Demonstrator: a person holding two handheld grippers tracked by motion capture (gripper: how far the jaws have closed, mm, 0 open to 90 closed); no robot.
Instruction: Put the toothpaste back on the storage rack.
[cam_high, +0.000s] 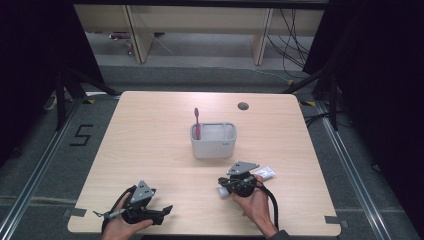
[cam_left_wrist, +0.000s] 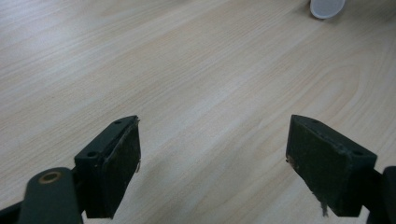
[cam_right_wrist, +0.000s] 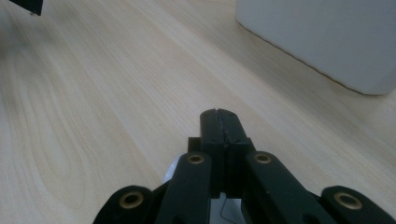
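Observation:
A grey two-compartment holder (cam_high: 214, 142) stands mid-table with a pink toothbrush (cam_high: 197, 122) upright in its left compartment. Its pale wall (cam_right_wrist: 327, 37) rises close ahead in the right gripper view. A white tube (cam_high: 265, 173) lies flat on the table under my right gripper (cam_high: 223, 181), and a bit of white (cam_right_wrist: 172, 173) peeks out below the jaws. The jaws of my right gripper (cam_right_wrist: 218, 115) are shut pad to pad with nothing seen between them. My left gripper (cam_high: 163, 213) rests open near the front edge, and its jaws (cam_left_wrist: 212, 158) frame bare wood.
The wooden table (cam_high: 150, 140) has a round cable hole (cam_high: 243, 106) at the back right. The tube's round white end (cam_left_wrist: 328, 6) shows far ahead of the left jaws. Dark curtains and floor rails flank the table.

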